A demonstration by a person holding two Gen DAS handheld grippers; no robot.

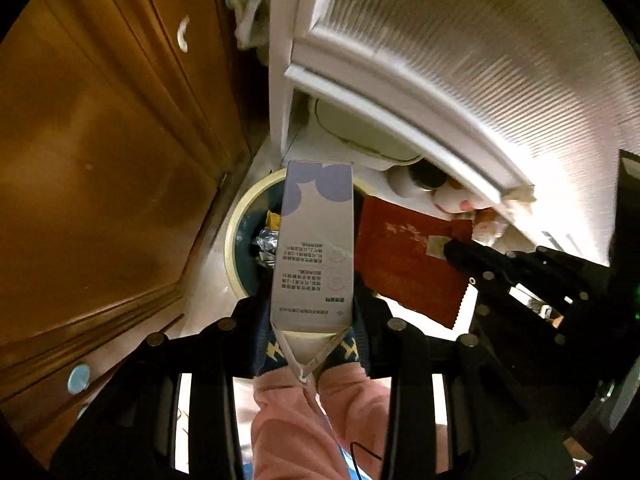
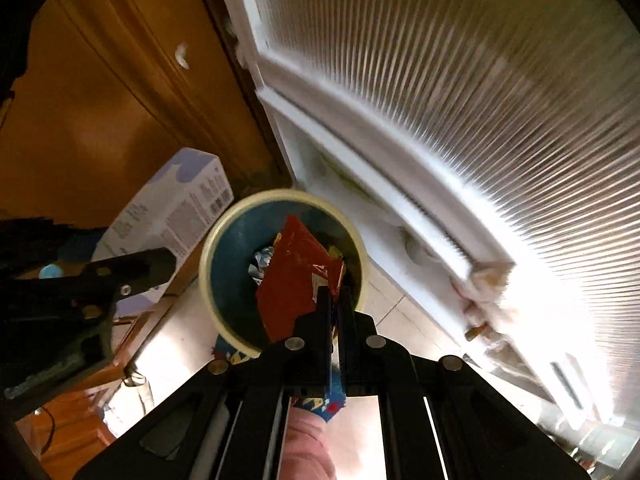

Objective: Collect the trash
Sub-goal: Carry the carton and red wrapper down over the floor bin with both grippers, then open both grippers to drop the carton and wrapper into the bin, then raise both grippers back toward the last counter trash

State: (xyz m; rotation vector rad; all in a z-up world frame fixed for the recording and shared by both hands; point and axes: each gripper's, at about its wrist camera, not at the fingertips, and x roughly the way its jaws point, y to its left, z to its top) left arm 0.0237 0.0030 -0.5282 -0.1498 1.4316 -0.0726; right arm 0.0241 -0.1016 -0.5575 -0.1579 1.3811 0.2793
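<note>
Both your grippers are over the round trash bin (image 2: 224, 280), cream rim, dark teal inside, sitting on the pale floor betw. the brown wood cabinet (image 1: 100, 160) and the white ribbed-glass door (image 2: 460, 100). Your L gripper (image 1: 312, 320) is pinched on the lower end of a tall grey carton (image 1: 314, 248) w/ purple blobs and printed text; the carton stands roughly upright along the fingers, top end over the bin's rim in the L wrist view. Your R gripper (image 2: 334, 300) has its fingers pressed together on a corner of a red foil wrapper (image 2: 294, 284), which hangs over the bin mouth, above the crumpled scraps (image 2: 260, 268) already inside. In the L view the wrapper sits just R of the carton; can't tell if they touch.
</note>
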